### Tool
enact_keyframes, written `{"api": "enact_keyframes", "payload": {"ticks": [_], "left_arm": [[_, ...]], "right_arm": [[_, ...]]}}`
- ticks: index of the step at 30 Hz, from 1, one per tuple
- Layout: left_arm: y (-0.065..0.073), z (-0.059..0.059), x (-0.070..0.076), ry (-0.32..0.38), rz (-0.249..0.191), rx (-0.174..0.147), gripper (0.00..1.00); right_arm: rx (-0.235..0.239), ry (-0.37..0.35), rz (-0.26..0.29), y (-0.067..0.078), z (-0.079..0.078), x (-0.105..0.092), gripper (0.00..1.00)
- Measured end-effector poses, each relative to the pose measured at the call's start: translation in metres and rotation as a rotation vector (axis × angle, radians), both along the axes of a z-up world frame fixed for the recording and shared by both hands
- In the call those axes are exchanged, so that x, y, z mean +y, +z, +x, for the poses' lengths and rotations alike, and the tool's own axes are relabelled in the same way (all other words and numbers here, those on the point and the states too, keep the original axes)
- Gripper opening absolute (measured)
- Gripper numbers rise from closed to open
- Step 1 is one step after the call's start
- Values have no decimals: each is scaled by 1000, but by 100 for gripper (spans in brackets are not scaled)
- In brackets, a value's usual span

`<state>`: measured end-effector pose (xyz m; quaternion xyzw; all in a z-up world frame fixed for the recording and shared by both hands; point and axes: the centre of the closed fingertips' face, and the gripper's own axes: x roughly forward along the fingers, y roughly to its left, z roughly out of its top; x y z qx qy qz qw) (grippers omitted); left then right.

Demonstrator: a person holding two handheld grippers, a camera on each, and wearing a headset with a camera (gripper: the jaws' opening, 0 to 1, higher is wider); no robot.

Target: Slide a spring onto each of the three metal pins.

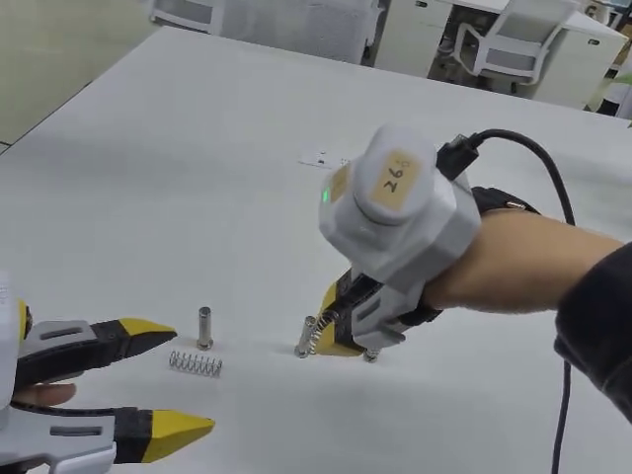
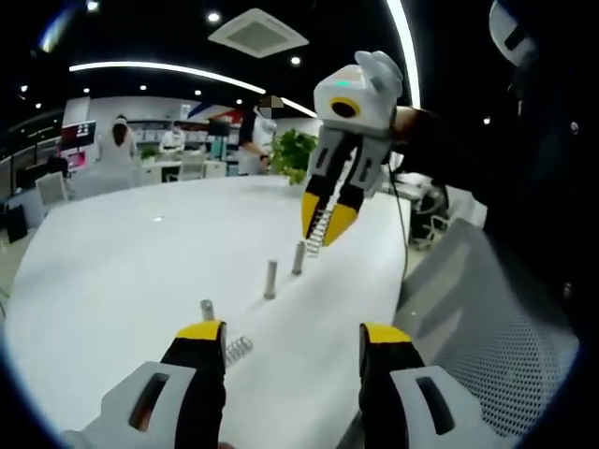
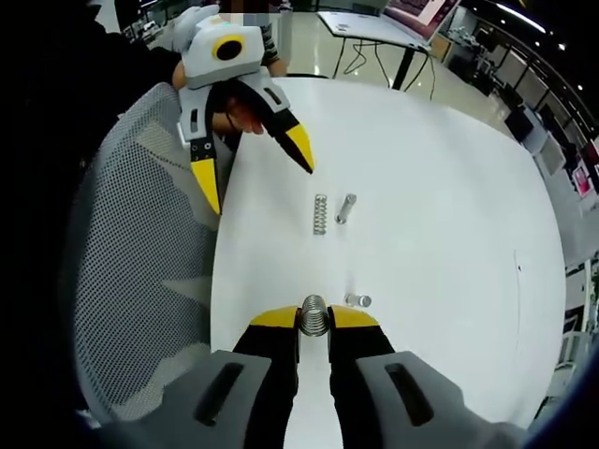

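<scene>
My right gripper [image 1: 334, 334] is shut on a small steel spring [image 1: 316, 334], tilted beside the top of an upright metal pin [image 1: 303, 343]. A second pin [image 1: 370, 355] peeks out under that gripper. A third pin [image 1: 204, 328] stands to the left, with a loose spring [image 1: 195, 363] lying flat in front of it. My left gripper [image 1: 170, 377] hovers open at the lower left, just short of that loose spring. In the left gripper view the three pins [image 2: 270, 279] stand in a row, with the right gripper [image 2: 328, 223] above the far one. The held spring [image 3: 314, 316] sits between the right gripper's yellow tips.
The white table [image 1: 247, 178] stretches far back, with a small paper label [image 1: 318, 159] on it. A black cable [image 1: 553, 188] runs from the right gripper along the person's sleeve. Office chairs and desks stand beyond the far edge. A grey mesh chair [image 3: 140, 262] is beside the table.
</scene>
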<state>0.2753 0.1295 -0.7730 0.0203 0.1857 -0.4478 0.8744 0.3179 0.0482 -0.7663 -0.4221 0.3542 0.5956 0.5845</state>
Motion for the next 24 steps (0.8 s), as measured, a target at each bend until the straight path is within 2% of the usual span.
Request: {"api": "enact_keyframes", "payload": {"ticks": [14,24], "left_arm": [[-2,2,0,11,6,-5,53],[-5,-1,-1,3,13,12,55]], "right_arm": [[-32,-29,-20,-2,24,-4,8],[-37,-27,-37,-11,36,2,8]]}}
